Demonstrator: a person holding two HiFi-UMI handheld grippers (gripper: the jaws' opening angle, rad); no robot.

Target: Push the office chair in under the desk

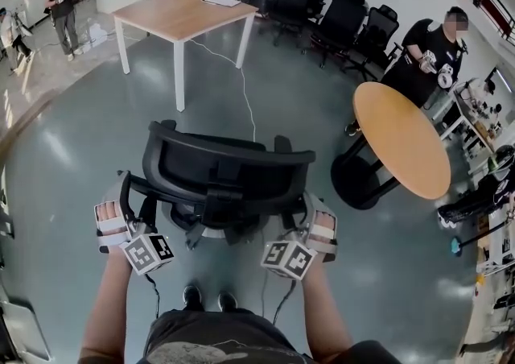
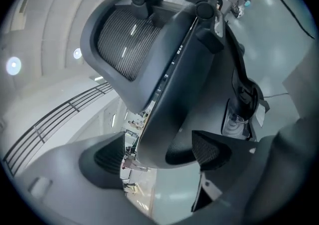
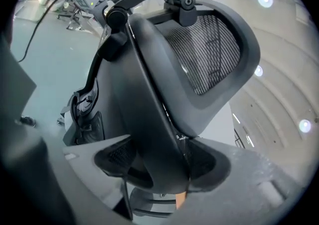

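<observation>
Black mesh office chair stands lower centre, well apart from the table upper left. Right tongs clamp its back edge; left tongs gape around it, unclamped. Push judged outstanding.

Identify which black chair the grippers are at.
The nearest chair: the right gripper is clamped on one backrest edge, the left gripper straddles the other, jaws open. The other chairs stand in a row at the back.

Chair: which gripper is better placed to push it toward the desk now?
Probably right. The right gripper clamps the chair by its back; the left gripper is open, with a gap beside one pad.
</observation>
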